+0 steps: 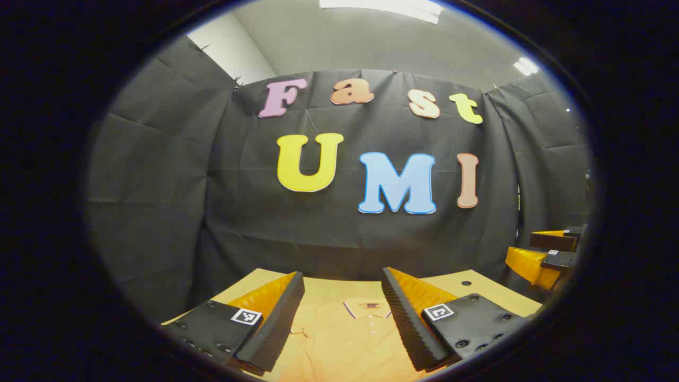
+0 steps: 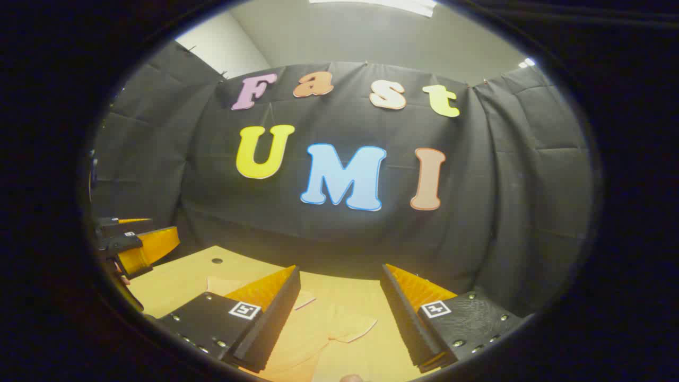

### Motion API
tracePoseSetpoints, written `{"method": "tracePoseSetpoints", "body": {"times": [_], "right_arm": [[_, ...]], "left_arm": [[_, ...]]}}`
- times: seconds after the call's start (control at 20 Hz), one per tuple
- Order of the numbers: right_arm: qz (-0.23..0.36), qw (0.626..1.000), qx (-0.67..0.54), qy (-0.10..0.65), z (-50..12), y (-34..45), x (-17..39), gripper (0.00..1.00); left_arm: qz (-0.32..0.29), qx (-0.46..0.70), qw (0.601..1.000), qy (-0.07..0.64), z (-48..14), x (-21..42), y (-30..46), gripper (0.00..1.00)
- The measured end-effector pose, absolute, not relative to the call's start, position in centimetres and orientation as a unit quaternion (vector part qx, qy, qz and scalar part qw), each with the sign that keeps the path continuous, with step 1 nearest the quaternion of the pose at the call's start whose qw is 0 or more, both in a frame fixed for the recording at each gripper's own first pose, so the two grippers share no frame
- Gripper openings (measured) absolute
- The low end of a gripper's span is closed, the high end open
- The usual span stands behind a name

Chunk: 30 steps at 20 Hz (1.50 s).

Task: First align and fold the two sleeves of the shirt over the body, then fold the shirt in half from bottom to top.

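An orange polo shirt [image 1: 345,334] lies flat on the pale wooden worktop [image 1: 477,289], collar toward the far edge by the booth's black wall. The left gripper [image 1: 342,313] hangs above the chest with its fingers spread wide and holding nothing. The right gripper [image 2: 339,313] hovers likewise parted and empty over one short sleeve [image 2: 350,326], which spreads out toward the worktop's right edge. No fold appears made yet. The sleeve step likely goes best if each gripper drops to a sleeve's outer hem, pinches a single layer, then carries it inward level so both sleeves land squarely on the body.
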State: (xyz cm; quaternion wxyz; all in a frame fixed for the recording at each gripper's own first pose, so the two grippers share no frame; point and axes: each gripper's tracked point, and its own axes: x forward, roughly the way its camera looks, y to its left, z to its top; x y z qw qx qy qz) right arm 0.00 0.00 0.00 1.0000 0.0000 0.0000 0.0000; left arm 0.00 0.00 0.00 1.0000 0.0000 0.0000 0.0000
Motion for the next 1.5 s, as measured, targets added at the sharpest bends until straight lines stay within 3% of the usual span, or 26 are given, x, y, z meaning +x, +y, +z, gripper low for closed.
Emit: {"method": "tracePoseSetpoints", "body": {"times": [0.25, 0.4, 0.55, 0.6, 0.9, 1.5], "right_arm": [[-0.025, 1.000, 0.006, 0.011, -0.6, -0.4, 0.4, 0.94], [-0.024, 1.000, 0.004, 0.012, -0.7, -0.1, 0.4, 0.94], [-0.027, 1.000, 0.008, 0.007, -0.3, -0.2, 0.4, 0.94], [-0.028, 1.000, 0.009, 0.007, -0.3, -0.3, 0.5, 0.94], [-0.027, 1.000, 0.011, 0.010, -0.4, -0.4, 1.2, 0.94], [-0.021, 0.994, 0.036, 0.105, -7.3, -2.0, 7.2, 0.94]], "left_arm": [[-0.020, 0.007, 1.000, -0.007, 0.8, 1.7, -0.1, 0.95], [-0.026, 0.005, 1.000, -0.007, 0.8, 2.1, -0.4, 0.99], [-0.031, 0.003, 0.999, -0.005, 0.4, 2.3, -0.8, 0.95], [-0.033, 0.003, 0.999, -0.006, 0.4, 2.3, -1.0, 0.99], [-0.032, 0.000, 0.999, -0.003, 0.0, 3.1, -1.0, 0.95], [-0.012, 0.000, 1.000, 0.025, -2.7, 5.4, -0.2, 0.99]]}}
